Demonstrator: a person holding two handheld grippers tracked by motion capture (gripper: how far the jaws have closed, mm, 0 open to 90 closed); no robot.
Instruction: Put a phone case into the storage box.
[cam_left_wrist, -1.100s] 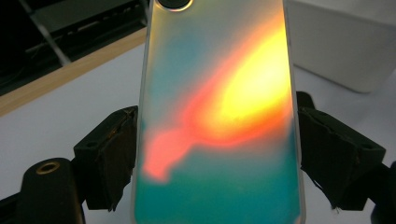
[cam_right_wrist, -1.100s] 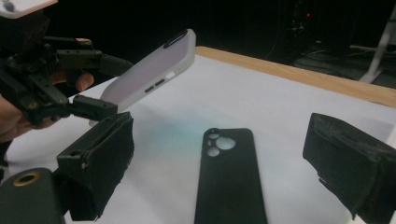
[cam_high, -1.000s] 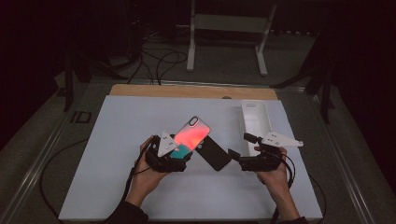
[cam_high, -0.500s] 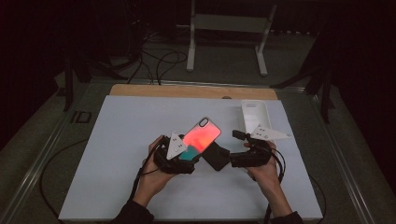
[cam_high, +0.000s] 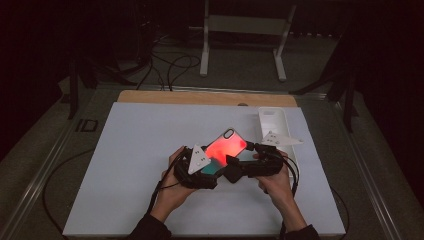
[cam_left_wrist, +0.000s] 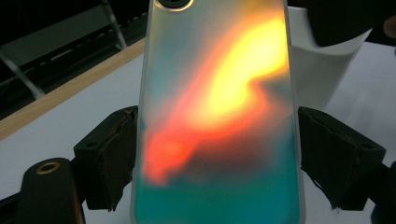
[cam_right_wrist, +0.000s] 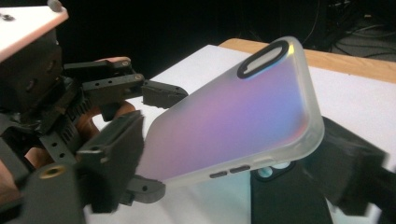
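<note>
The iridescent phone case (cam_high: 226, 145) is being clamped by its long edges in the left gripper (cam_high: 205, 165), raised above the white mat (cam_high: 135, 165). The right gripper (cam_high: 240, 167) is being closed around the case and a dark phone (cam_right_wrist: 280, 196); whether its pads are pressing cannot be told

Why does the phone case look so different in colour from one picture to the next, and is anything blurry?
High view: dim room, the phone case glows red-orange against the white table. Left gripper view: very close, the case looks soft-edged, with a bright yellow-orange glare patch over teal. Right gripper view: seen at an angle, it turns frosted pink-purple; the left hand-held gripper is sharper.
</note>
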